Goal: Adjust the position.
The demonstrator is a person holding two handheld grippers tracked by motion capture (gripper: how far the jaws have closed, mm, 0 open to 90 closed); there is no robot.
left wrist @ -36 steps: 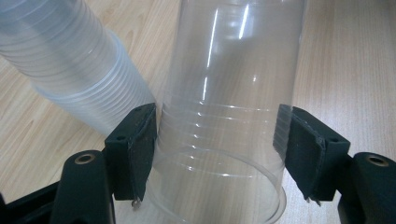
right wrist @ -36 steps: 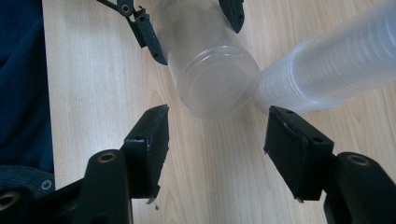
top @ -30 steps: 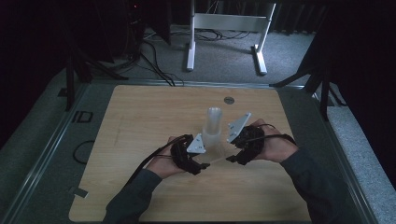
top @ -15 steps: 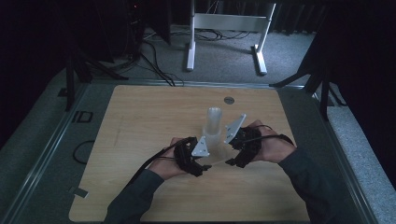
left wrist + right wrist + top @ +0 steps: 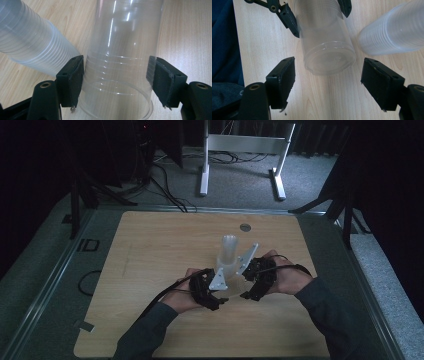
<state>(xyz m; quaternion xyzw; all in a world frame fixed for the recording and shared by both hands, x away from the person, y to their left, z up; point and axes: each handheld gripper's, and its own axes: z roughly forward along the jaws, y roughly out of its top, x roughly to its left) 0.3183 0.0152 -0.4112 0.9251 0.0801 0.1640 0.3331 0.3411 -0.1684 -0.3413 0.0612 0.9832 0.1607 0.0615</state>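
Clear cup clamped by left gripper, rim cut off, right gripper just opened

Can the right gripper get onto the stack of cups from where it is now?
Probably yes. The right gripper stands open after just opening, touching nothing, and the stack of cups lies close beside it on bare table. The single clear cup, clamped in the left gripper, sits alongside, not across the way.
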